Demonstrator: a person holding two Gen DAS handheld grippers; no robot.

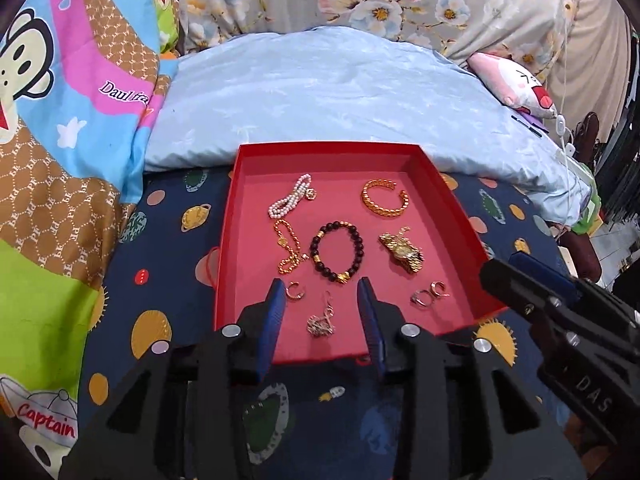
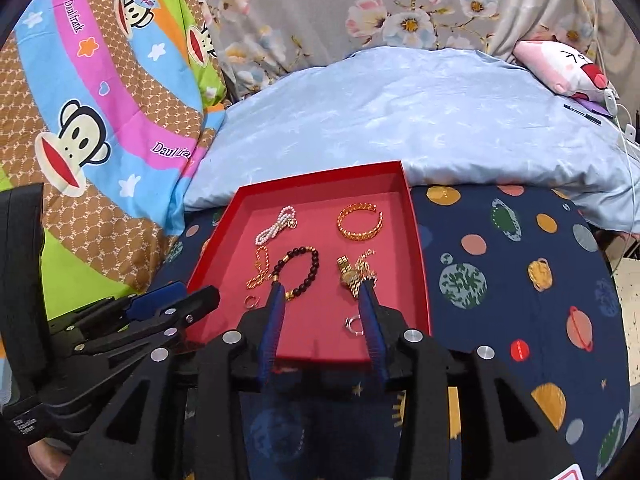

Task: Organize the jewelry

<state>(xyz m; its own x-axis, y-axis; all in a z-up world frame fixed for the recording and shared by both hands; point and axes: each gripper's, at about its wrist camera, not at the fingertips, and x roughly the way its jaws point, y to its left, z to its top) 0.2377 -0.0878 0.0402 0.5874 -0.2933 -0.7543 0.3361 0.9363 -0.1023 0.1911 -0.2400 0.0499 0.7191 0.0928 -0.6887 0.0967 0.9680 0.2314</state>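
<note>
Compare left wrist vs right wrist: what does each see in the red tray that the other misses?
Left wrist only: the silver chain tangle between the left gripper's open fingers.
Right wrist only: nothing extra in the tray; the right gripper hides that near area.
Both: red tray, pearl strand, gold cuff, dark bead bracelet, gold watch.

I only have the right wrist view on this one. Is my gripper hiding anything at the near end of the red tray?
Observer: Yes, a small silver pendant lies just inside the near wall of the red tray.
Operator: Is the left gripper holding it?
Observer: No. The left gripper is open and the pendant lies loose, untouched, between its fingers.
Operator: And what's half hidden on the right?
Observer: Two rings, close together.
</note>
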